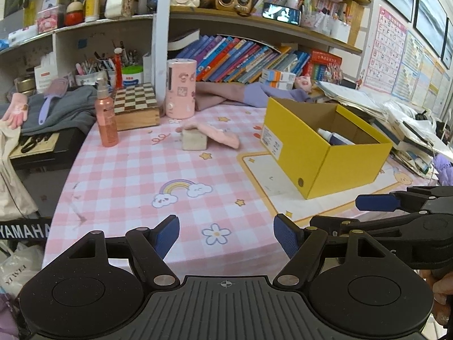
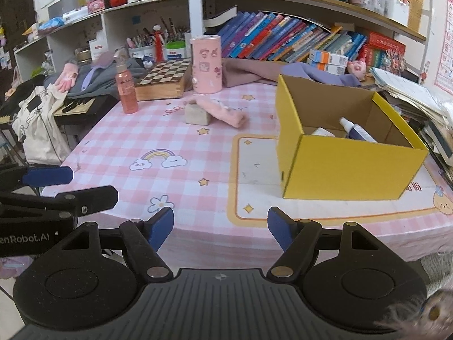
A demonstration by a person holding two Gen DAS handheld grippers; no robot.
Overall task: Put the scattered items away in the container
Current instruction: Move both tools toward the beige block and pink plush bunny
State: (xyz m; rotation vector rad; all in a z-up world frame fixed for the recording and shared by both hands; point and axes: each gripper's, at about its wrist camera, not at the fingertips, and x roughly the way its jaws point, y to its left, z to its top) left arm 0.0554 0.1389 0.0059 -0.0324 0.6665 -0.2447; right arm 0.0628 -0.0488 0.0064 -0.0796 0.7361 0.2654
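The beige block (image 1: 194, 139) sits far across the pink checked tablecloth (image 1: 127, 175), with a pink fuzzy glove (image 1: 213, 134) draped against its right side, long axis slanting down toward the yellow box (image 1: 334, 153) (which already holds a tube or two). Both lie ahead and slightly left of the left gripper (image 1: 226, 236), whose jaws are spread and empty. The right gripper (image 2: 220, 228), likewise spread and empty, sits nearer the box. The left looks the better-placed reach, I'd say.

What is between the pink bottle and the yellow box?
In the left wrist view, a beige block with a pink cloth draped over it sits between pink bottle and yellow box.
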